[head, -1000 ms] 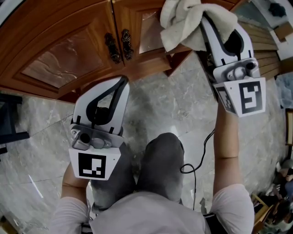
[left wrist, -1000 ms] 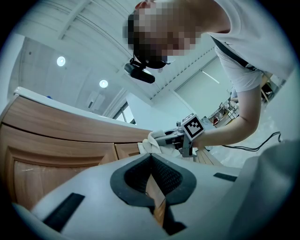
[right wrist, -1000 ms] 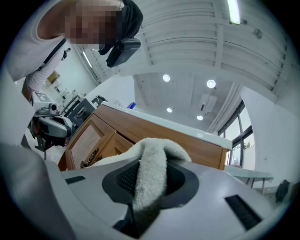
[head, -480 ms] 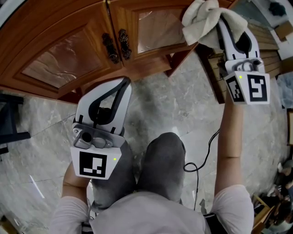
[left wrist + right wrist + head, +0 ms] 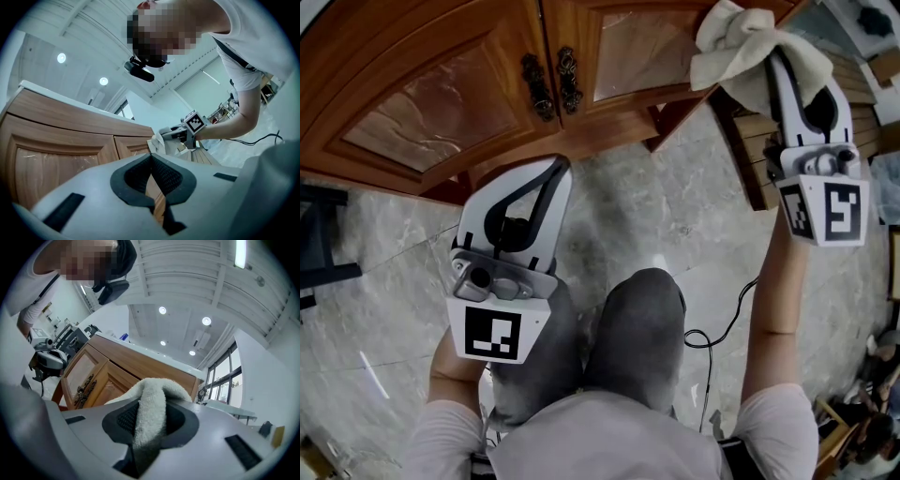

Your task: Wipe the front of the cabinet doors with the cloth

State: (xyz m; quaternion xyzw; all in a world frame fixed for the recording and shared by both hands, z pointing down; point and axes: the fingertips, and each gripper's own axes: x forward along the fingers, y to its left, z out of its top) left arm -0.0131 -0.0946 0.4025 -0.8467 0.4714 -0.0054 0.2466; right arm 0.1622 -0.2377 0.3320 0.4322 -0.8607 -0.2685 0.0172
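A pale terry cloth [image 5: 741, 47] sits bunched at the outer edge of the right-hand cabinet door [image 5: 637, 42], clenched in the jaws of the right gripper [image 5: 772, 58]. The right gripper view shows a fold of the cloth pinched down the middle of the pads. Whether the cloth actually presses on the wood cannot be told. Beside that door, the left-hand cabinet door [image 5: 431, 103] shows the same glossy inset panel, and a pair of dark ornate handles [image 5: 553, 82] hang side by side where the two doors meet. To the right of the cabinet's corner stands a run of wooden slats [image 5: 755, 159], close by the cloth, while a dark object [image 5: 319, 253] shows at the left edge of the head view. Grey marble floor [image 5: 675, 206] lies open between cabinet and person, crossed only by a thin black cable [image 5: 712, 328] near the right forearm [image 5: 773, 309], which is stretched forward at nearly full reach. The left gripper [image 5: 558, 164] is held low and near the body, above the person's knees [image 5: 637, 328]. It points at the cabinet's base, well apart from the cloth, its jaws pressed together on nothing.
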